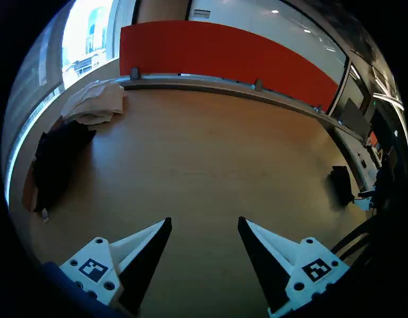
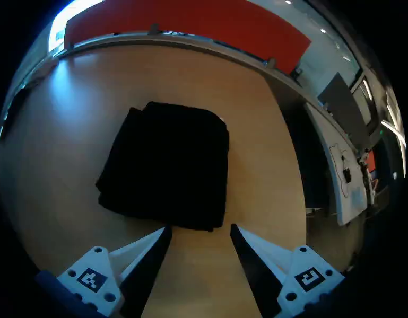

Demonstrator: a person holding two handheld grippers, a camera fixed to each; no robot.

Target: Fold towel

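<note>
A black towel [image 2: 166,169] lies folded into a thick rectangle on the wooden table [image 2: 257,138], seen in the right gripper view. My right gripper [image 2: 201,230] hovers open just in front of the towel's near edge, holding nothing. In the left gripper view my left gripper [image 1: 204,222] stands open over bare wooden tabletop [image 1: 214,153], with nothing between its fingers. A crumpled white towel [image 1: 95,102] rests at the far left of the table, and a dark cloth pile [image 1: 58,159] lies below it along the left edge.
A red partition [image 1: 219,53] with a grey rail runs along the table's far edge. A black object [image 1: 341,183] sits near the right edge in the left gripper view. A white desk with cables [image 2: 344,169] stands to the right beyond the table.
</note>
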